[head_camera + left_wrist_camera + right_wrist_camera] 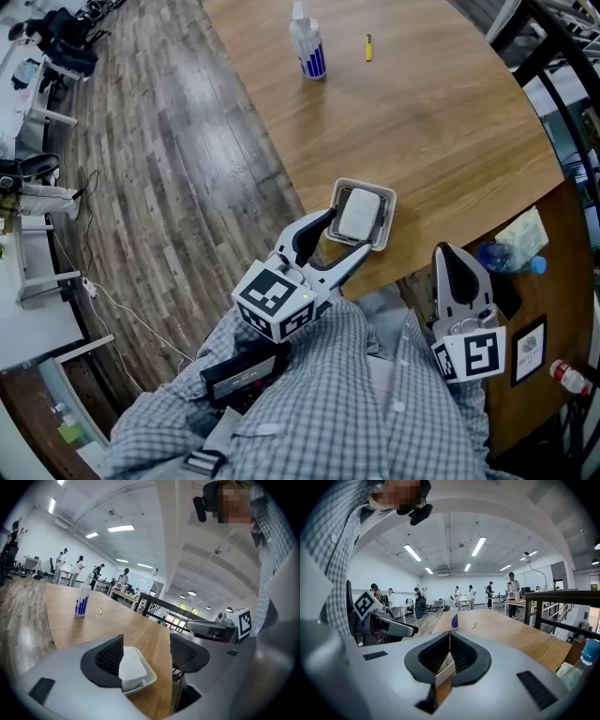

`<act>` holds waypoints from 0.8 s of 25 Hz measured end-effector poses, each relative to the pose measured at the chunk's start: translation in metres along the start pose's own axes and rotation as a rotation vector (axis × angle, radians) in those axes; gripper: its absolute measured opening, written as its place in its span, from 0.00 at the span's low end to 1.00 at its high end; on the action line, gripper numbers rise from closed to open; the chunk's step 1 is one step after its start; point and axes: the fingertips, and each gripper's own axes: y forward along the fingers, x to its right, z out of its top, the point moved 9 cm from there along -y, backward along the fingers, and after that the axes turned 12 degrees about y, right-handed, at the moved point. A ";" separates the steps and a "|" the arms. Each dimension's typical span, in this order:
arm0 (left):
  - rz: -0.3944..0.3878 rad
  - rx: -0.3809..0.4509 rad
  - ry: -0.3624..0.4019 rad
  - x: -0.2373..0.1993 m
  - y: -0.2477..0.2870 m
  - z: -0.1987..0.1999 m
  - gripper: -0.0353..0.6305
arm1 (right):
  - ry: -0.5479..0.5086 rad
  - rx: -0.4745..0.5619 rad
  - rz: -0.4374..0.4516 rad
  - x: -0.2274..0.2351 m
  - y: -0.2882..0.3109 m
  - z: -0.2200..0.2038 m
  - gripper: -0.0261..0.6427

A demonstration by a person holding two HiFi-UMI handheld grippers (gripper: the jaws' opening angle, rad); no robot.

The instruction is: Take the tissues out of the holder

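Note:
A white tissue holder (382, 236) sits at the near edge of the round wooden table (422, 122), with a white stack of tissues (358, 214) lying in it. My left gripper (345, 234) reaches over the table edge, open, one jaw on each side of the holder's near end. In the left gripper view the tissues (131, 663) and the holder (149, 679) lie between the spread jaws, close to the left one, and no pad presses on them. My right gripper (448, 248) hangs just off the table edge by my shirt; it is shut (450, 637) with its tips together.
A spray bottle (307, 47) with blue stripes and a small yellow object (368, 47) stand at the table's far side. A blue-capped water bottle (511, 258) and papers lie on a lower surface at right. Plank floor lies left of the table.

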 end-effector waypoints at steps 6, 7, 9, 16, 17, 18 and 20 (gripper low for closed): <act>0.046 -0.094 0.022 -0.005 0.016 -0.008 0.61 | 0.004 -0.047 0.021 0.015 0.011 0.000 0.06; 0.058 -0.118 0.053 -0.005 0.018 -0.010 0.61 | 0.008 -0.053 0.025 0.017 0.013 0.001 0.06; 0.079 -0.178 0.128 -0.004 0.026 -0.014 0.61 | 0.014 -0.059 0.030 0.023 0.017 0.002 0.06; 0.106 -0.372 0.209 0.002 0.047 -0.037 0.62 | 0.054 -0.072 0.031 0.044 0.027 0.002 0.06; 0.112 -0.388 0.205 0.002 0.050 -0.039 0.62 | 0.051 -0.083 0.033 0.047 0.027 0.000 0.06; 0.120 -0.405 0.197 0.000 0.052 -0.041 0.62 | 0.049 -0.092 0.034 0.050 0.028 -0.001 0.06; 0.142 -0.438 0.158 -0.002 0.055 -0.043 0.62 | 0.050 -0.099 0.039 0.052 0.030 0.001 0.06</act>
